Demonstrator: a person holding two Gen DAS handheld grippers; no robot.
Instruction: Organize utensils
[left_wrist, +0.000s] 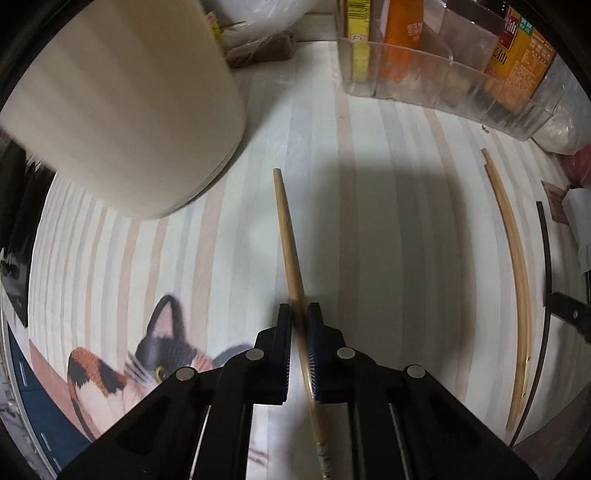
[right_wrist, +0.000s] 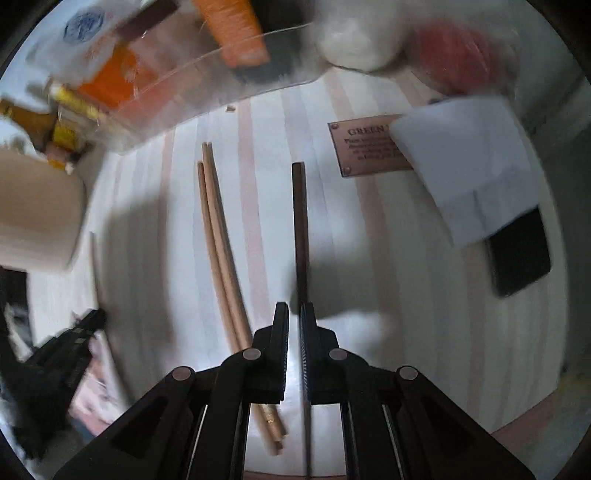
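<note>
Mid-frame in each wrist view, the left gripper (left_wrist: 298, 314) clenches a light chopstick (left_wrist: 286, 236) and the right gripper (right_wrist: 294, 314) a dark chopstick (right_wrist: 300, 221). Pick-up seems in hand; next, probably carrying both to the cream holder (left_wrist: 122, 107) at upper left.

1 pale wooden chopstick (left_wrist: 286, 236) clamped between black fingers (left_wrist: 283, 332), tip angled away over the striped worktop (left_wrist: 388, 147). 2 more pale chopsticks (right_wrist: 218, 236) lying flat, side by side and touching, well right of the first. 1 dark brown chopstick (right_wrist: 300, 221) pinched between the other fingers (right_wrist: 281, 332), running straight ahead, just beside the pale pair.
</note>
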